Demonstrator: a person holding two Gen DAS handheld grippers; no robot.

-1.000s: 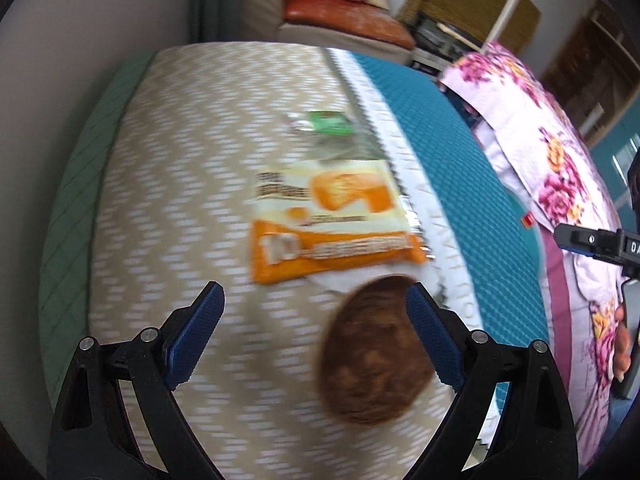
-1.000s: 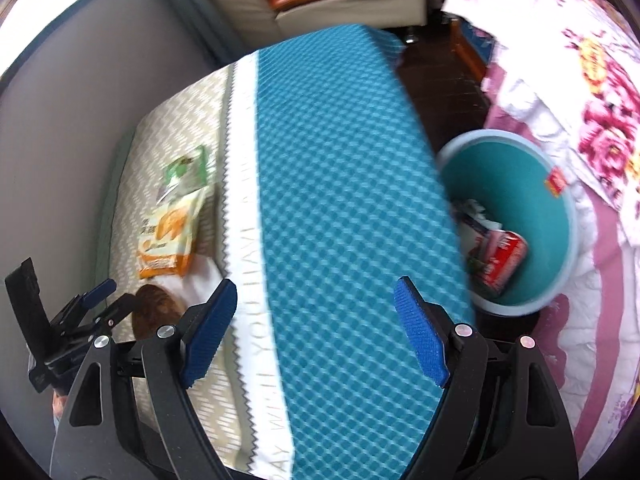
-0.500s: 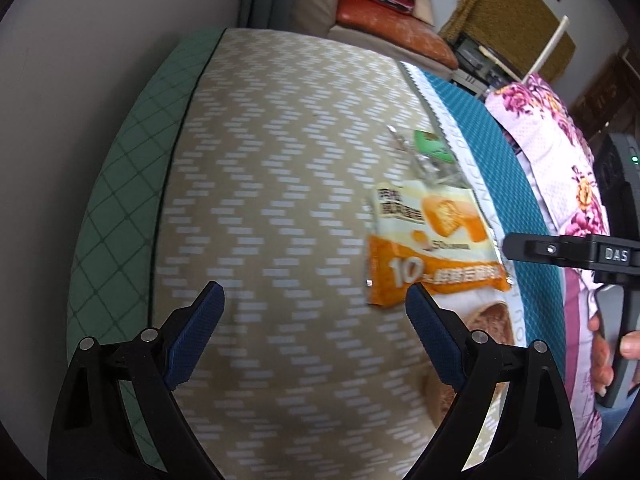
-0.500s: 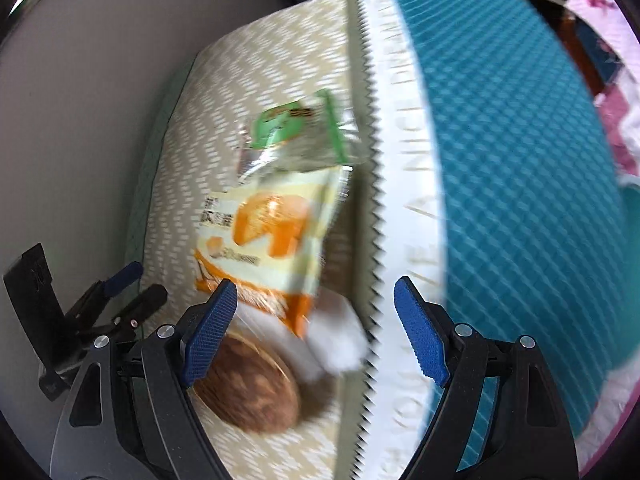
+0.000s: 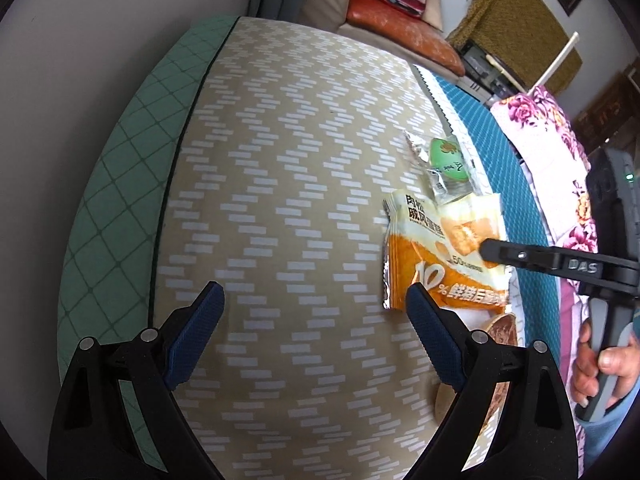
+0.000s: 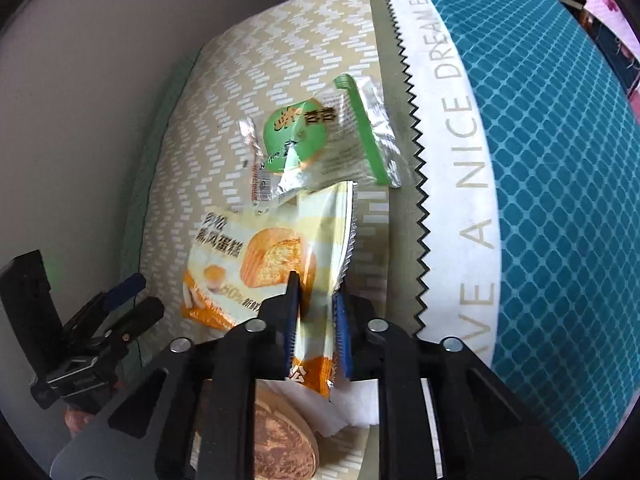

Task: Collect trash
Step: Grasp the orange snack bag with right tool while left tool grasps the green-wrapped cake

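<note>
An orange and cream cake wrapper [image 6: 256, 256] lies on the beige zigzag cloth [image 5: 280, 184]. My right gripper [image 6: 316, 285] is closing, and a raised fold at the wrapper's right edge is pinched between its blue pads. From the left wrist view its tip [image 5: 486, 250] rests on the same wrapper [image 5: 436, 256]. A green and silver wrapper [image 6: 316, 136] [image 5: 448, 160] lies just beyond, partly on the orange one. My left gripper [image 5: 314, 292] [image 6: 146, 294] stands open over bare cloth, left of the wrappers.
A brown round cake [image 6: 280, 436] and a white napkin [image 6: 352, 404] lie under the right gripper. A teal cloth [image 6: 560, 160] with a white lettered band covers the right side. Floral bedding [image 5: 560, 168] and a sofa [image 5: 400, 32] lie beyond. A hand [image 5: 600, 364] grips the right tool.
The right gripper swung from over the teal cloth to the wrappers, and its jaws went from wide to narrow around the orange wrapper. The left gripper slid left, off the brown cake.
</note>
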